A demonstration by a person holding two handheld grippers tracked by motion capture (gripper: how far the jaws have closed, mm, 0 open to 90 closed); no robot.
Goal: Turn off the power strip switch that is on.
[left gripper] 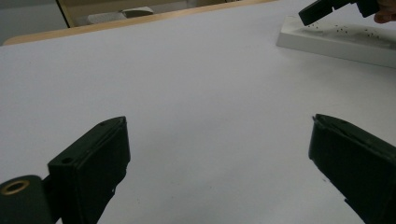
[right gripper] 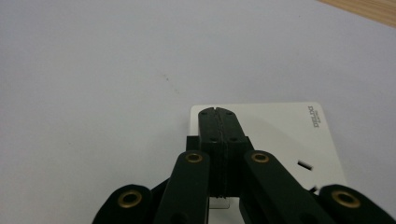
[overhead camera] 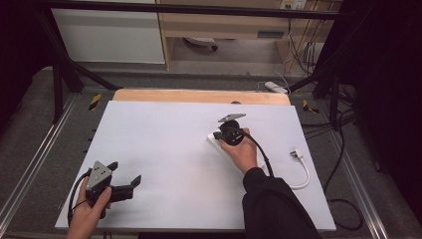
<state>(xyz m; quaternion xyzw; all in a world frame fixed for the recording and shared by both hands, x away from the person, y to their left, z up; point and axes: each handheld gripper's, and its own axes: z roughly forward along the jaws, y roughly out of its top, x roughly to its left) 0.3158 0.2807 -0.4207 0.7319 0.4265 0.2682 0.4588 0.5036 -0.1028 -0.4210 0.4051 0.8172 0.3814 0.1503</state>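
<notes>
Under the right gripper: one white power strip (right gripper: 280, 140) lay flat on the table (overhead camera: 164, 144), directly beneath the closed jaw tips.
Count, grippers: two, each held in a hand.
Count, strips: one.
Count, cords: one white cord (overhead camera: 302, 175), curling off to the right of the right gripper and ending in a plug (overhead camera: 297, 153).
Right gripper (right gripper: 218, 112): clenched, the two jaws pressed together with nothing between them; the tips sat over the strip's near-left corner, and whether they touched it could not be told.
Left gripper (left gripper: 219, 135): released, jaws spread wide over bare table, nothing between them.
Strip, look: a flat white slab with rounded corners, small grey lettering at the corner to the right of the jaws, and dark socket slots farther along its top face.
Strip, from the left gripper: far ahead and to the right of its jaws, well apart, with the right gripper's black tip just above the strip's near end.
Grippers, relation: well apart, the left one near the table's front left edge, the right one past the middle.
Table: one plain white sheet with a wooden strip (overhead camera: 199, 96) along the far edge.
</notes>
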